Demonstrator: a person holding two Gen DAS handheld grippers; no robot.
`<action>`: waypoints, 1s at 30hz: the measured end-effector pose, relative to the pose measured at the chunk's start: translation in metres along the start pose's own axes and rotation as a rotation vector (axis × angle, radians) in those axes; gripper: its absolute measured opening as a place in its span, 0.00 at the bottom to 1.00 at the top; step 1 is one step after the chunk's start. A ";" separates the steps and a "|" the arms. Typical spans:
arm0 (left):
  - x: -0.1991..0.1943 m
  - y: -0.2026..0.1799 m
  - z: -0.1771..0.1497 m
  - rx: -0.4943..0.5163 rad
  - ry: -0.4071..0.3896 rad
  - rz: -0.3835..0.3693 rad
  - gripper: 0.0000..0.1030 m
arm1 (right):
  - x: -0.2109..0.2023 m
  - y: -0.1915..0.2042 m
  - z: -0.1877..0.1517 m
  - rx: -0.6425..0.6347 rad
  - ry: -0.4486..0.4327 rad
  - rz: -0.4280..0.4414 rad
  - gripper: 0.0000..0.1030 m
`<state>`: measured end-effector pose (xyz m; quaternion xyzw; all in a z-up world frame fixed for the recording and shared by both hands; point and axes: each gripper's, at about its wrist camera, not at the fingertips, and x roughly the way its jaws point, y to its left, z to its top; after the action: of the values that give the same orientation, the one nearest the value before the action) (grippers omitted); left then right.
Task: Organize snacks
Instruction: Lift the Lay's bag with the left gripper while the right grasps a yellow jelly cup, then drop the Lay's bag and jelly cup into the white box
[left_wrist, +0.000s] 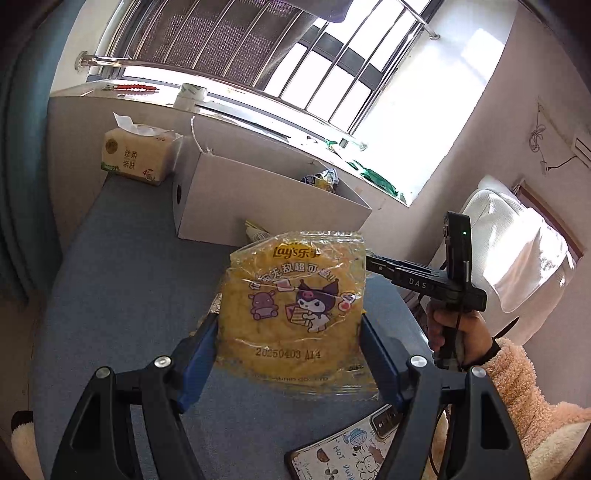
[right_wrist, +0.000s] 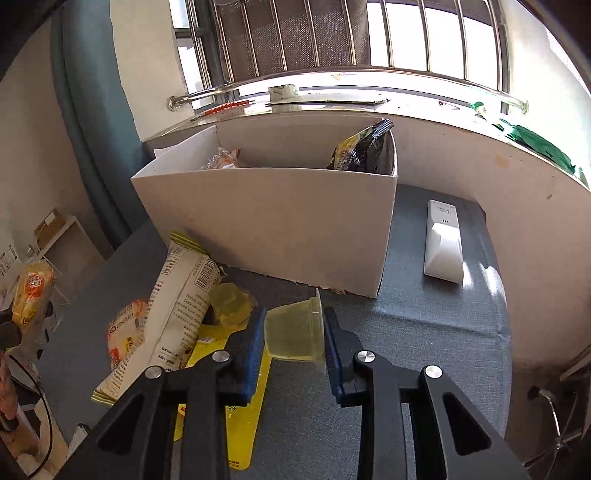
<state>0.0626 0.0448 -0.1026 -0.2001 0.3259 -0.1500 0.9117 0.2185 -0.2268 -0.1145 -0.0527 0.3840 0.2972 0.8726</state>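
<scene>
Open grey table (right_wrist: 424, 332) runs clear from the right gripper (right_wrist: 294, 334) to the white box (right_wrist: 266, 221); its top is open. A pile of snack packets (right_wrist: 177, 306) crowds the left, a white remote (right_wrist: 443, 240) lies right.

- Your chip bag (left_wrist: 291, 306): glossy, crinkled clear plastic film.
- Your jelly cup (right_wrist: 295, 334): smooth translucent plastic.
- Your box (right_wrist: 266, 221): matt white cardboard.
- Your surface (right_wrist: 424, 332): matt woven cloth.

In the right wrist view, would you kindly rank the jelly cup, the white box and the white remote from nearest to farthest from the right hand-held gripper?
1. Jelly cup: clamped in the right hand-held gripper.
2. White box: straight ahead, behind the cup.
3. White remote: ahead to the right, beside the box.
</scene>
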 end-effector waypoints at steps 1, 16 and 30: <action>0.000 -0.003 0.004 0.014 -0.004 -0.001 0.76 | -0.009 0.003 0.002 0.006 -0.022 0.014 0.31; 0.085 -0.026 0.183 0.162 -0.058 0.084 0.76 | -0.025 0.020 0.123 0.053 -0.169 0.057 0.31; 0.155 0.003 0.211 0.129 0.058 0.233 1.00 | 0.006 -0.035 0.141 0.215 -0.153 -0.014 1.00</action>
<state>0.3164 0.0413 -0.0372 -0.0974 0.3630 -0.0695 0.9241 0.3309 -0.2073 -0.0243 0.0614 0.3457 0.2511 0.9020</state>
